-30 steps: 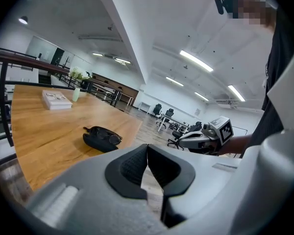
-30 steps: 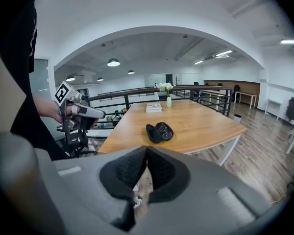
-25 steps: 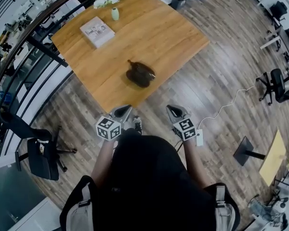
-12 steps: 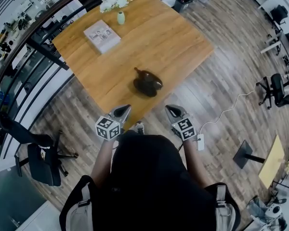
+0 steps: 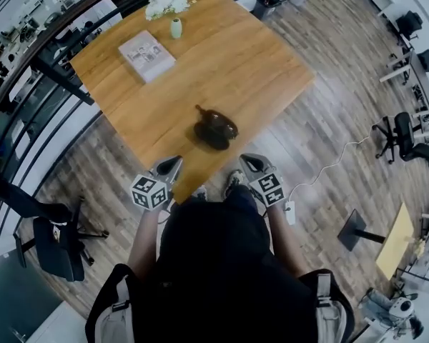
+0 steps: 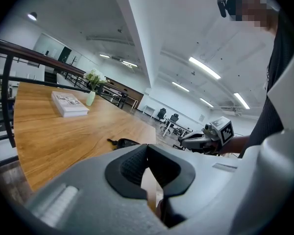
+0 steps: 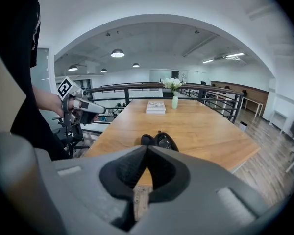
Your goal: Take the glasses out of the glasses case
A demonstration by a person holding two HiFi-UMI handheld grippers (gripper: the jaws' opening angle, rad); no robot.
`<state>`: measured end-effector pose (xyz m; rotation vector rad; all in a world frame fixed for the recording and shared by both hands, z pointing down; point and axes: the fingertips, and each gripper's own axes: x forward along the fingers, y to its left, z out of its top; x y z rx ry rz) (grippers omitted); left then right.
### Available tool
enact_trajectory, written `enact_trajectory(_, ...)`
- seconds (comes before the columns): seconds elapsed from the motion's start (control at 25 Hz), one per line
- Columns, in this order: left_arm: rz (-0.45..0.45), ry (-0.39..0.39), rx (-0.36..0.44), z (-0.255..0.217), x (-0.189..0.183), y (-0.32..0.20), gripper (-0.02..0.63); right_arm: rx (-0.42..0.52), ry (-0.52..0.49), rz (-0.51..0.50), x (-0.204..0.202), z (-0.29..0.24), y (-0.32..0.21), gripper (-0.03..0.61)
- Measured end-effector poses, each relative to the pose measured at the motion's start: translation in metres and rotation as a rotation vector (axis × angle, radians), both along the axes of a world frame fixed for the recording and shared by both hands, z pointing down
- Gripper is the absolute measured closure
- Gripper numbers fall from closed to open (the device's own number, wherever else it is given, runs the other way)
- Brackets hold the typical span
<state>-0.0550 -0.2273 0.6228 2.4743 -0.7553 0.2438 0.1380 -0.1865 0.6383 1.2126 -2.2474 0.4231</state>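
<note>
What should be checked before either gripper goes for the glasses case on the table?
1. Glasses case within reach: ok, it lies near the closest corner of the table, just ahead of the person.
2. Left gripper empty: ok, jaws together on nothing.
3. Right gripper empty: ok, jaws together on nothing.
4. Jaws open for a grasp: not ok, both shut.
5. Case lid open, glasses visible: cannot tell.
6. Clutter near the case: ok, book and vase stand far off.

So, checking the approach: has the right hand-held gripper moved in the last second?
Yes, forward: the right hand-held gripper is closer to the table edge and the case.
</note>
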Motion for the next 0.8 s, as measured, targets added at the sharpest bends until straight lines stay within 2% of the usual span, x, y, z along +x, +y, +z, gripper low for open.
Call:
enact_trajectory(0.4,-0.142,-0.007,-0.028,0.012,-0.018,-0.020,0.603,-0.026,0.002,-0.135,-0.011,0.010,-0.058,0.574)
enact_trajectory(0.8,-0.245,-0.012,-0.040,0.007,-0.003,-0.056,0.603,-0.092,0.028,-0.257,-0.007,0.039,-0.116,0.575)
